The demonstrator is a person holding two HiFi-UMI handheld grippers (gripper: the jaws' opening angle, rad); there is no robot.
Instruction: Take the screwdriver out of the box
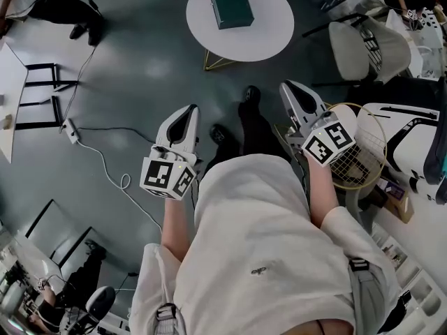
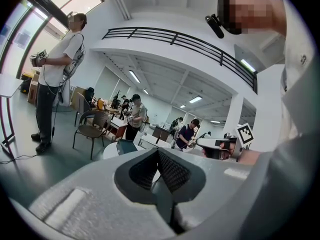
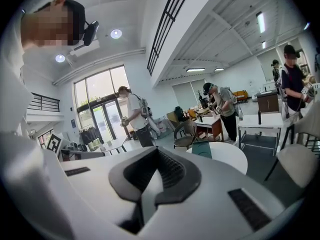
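A dark green box (image 1: 230, 2) lies closed on a round white table (image 1: 272, 19) a few steps ahead of me; no screwdriver shows. I hold both grippers close to my body, well short of the table. In the head view the left gripper (image 1: 184, 114) and the right gripper (image 1: 293, 91) are both shut and hold nothing. The left gripper view shows its jaws (image 2: 159, 156) pressed together, with the box (image 2: 126, 146) small beyond them. In the right gripper view the jaws (image 3: 159, 156) are likewise together, and the box (image 3: 201, 149) lies on the table (image 3: 227, 156).
A wire-mesh chair (image 1: 357, 149) stands at my right side, with a white chair (image 1: 367, 47) further on. A power strip (image 1: 70, 130) and its cable lie on the floor to my left. Several people stand about the room, and a brown chair (image 2: 92, 129) stands to the left.
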